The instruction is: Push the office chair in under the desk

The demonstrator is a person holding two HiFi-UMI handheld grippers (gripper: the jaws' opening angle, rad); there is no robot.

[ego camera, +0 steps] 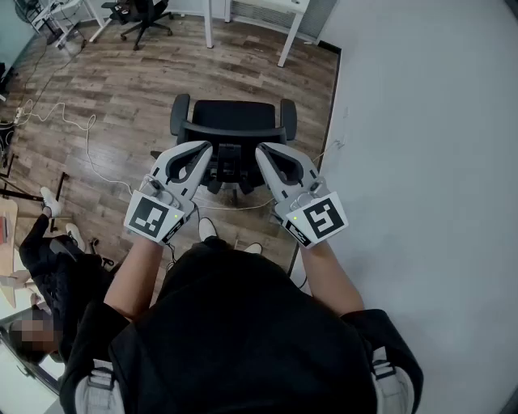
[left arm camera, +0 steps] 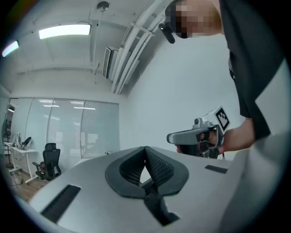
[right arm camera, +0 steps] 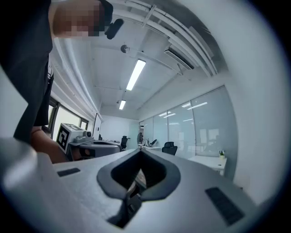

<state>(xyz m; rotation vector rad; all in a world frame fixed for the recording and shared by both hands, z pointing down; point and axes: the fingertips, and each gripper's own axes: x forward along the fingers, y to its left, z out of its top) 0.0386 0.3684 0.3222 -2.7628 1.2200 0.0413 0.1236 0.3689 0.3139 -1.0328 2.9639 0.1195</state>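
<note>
A black office chair (ego camera: 233, 129) stands on the wood floor straight ahead of me, its armrests to either side. Beyond it, at the top of the head view, are the white legs of a desk (ego camera: 287, 39). My left gripper (ego camera: 206, 148) and right gripper (ego camera: 261, 149) are held side by side and level, over the chair's near edge, tips angled toward each other. Whether they touch the chair I cannot tell. Both are shut with nothing between the jaws, as the left gripper (left arm camera: 145, 148) and right gripper (right arm camera: 140, 151) show in their own views.
A white wall (ego camera: 429, 121) runs along the right. White cables (ego camera: 73, 125) trail over the floor at left. A person in dark clothes (ego camera: 48, 267) sits low at the left. Another black chair (ego camera: 146, 16) stands at the far top left.
</note>
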